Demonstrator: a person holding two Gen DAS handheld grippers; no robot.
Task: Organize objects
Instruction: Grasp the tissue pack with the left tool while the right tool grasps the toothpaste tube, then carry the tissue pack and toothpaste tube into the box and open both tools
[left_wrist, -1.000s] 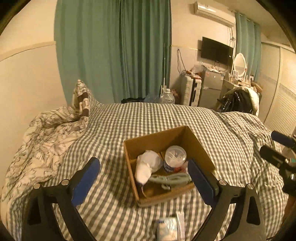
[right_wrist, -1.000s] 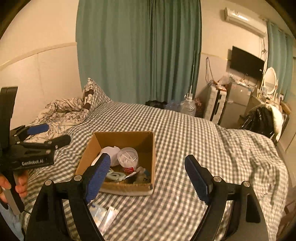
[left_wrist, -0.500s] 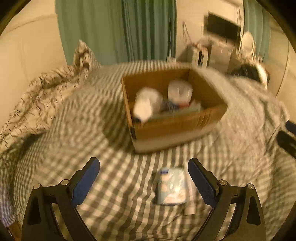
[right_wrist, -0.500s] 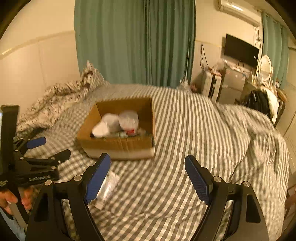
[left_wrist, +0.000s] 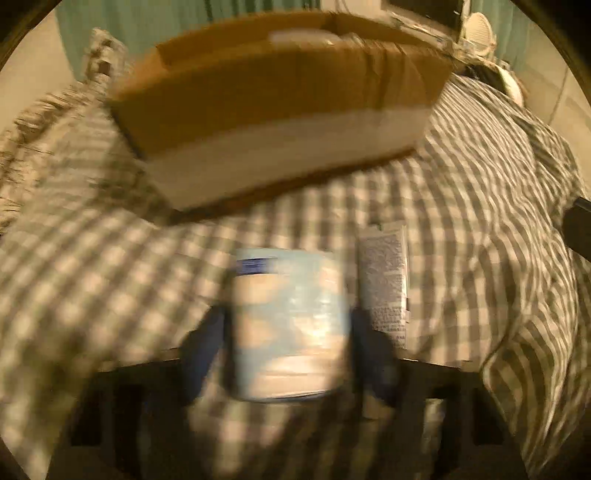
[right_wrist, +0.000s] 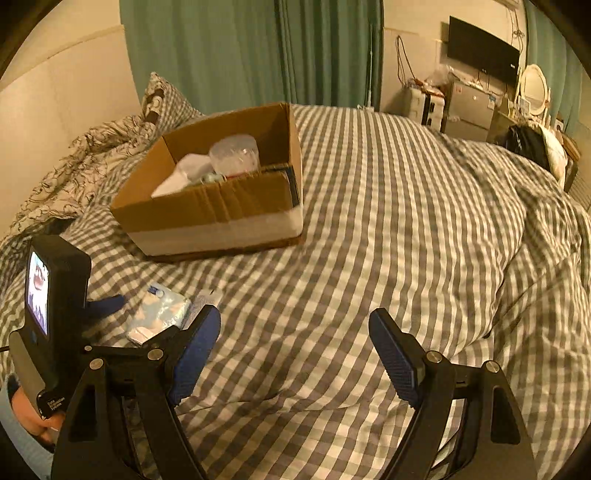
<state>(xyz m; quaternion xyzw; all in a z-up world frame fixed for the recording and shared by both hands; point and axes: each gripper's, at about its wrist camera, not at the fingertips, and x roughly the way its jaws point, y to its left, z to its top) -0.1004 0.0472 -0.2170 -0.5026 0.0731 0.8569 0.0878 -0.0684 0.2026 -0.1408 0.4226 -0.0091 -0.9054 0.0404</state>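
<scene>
A light-blue tissue pack (left_wrist: 290, 325) (right_wrist: 159, 314) lies on the checked bedcover (right_wrist: 369, 221), in front of an open cardboard box (left_wrist: 280, 92) (right_wrist: 207, 206). My left gripper (left_wrist: 287, 314) straddles the pack. Its jaws are closing, with a blue finger (right_wrist: 107, 304) still a little apart from the pack's side. A thin white sachet (left_wrist: 384, 280) (right_wrist: 208, 295) lies just right of the pack. The box holds a clear plastic tub (right_wrist: 234, 153) and a white bundle (right_wrist: 184, 173). My right gripper (right_wrist: 295, 321) hangs open over bare bedcover, nothing between its fingers.
A crumpled floral quilt (right_wrist: 74, 166) and a pillow (right_wrist: 162, 99) lie left of the box. Green curtains (right_wrist: 258, 48) hang behind the bed. A small fridge (right_wrist: 469, 110), a mirror (right_wrist: 533, 88) and a wall screen (right_wrist: 480, 51) stand at the far right. A hand (right_wrist: 29, 417) grips the left tool.
Both grippers have dropped toward the bed and tilted downward. The left one came down over the tissue pack and its jaws have narrowed around it. The right jaws kept their width.
</scene>
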